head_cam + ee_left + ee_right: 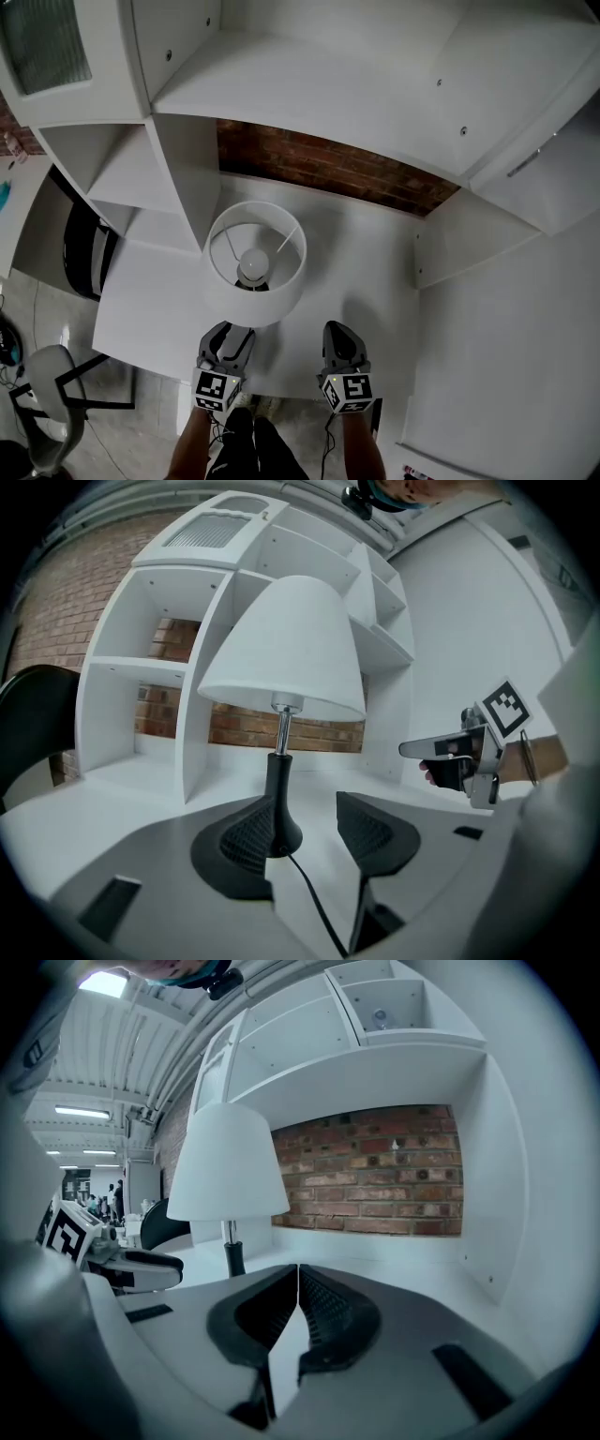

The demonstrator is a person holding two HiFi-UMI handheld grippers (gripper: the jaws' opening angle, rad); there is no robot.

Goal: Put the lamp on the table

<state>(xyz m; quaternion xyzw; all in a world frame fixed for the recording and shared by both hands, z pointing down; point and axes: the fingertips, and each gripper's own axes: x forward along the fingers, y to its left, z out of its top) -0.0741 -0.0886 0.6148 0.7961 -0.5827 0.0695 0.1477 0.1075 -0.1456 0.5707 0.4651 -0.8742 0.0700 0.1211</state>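
Just ahead of the wide-open left gripper [229, 332], the lamp [268, 304], upright on the table [367, 270]; right gripper [339, 332] closed and empty.

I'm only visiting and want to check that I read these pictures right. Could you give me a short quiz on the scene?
1. True or false: the lamp stands upright on the white table.
2. On the left gripper, the jaws are: A) apart, holding nothing; B) shut on the lamp's stem; C) shut on the cord.
3. Fill in: the wall behind the table is made of ____.

Key: 1 true; 2 A; 3 brick.
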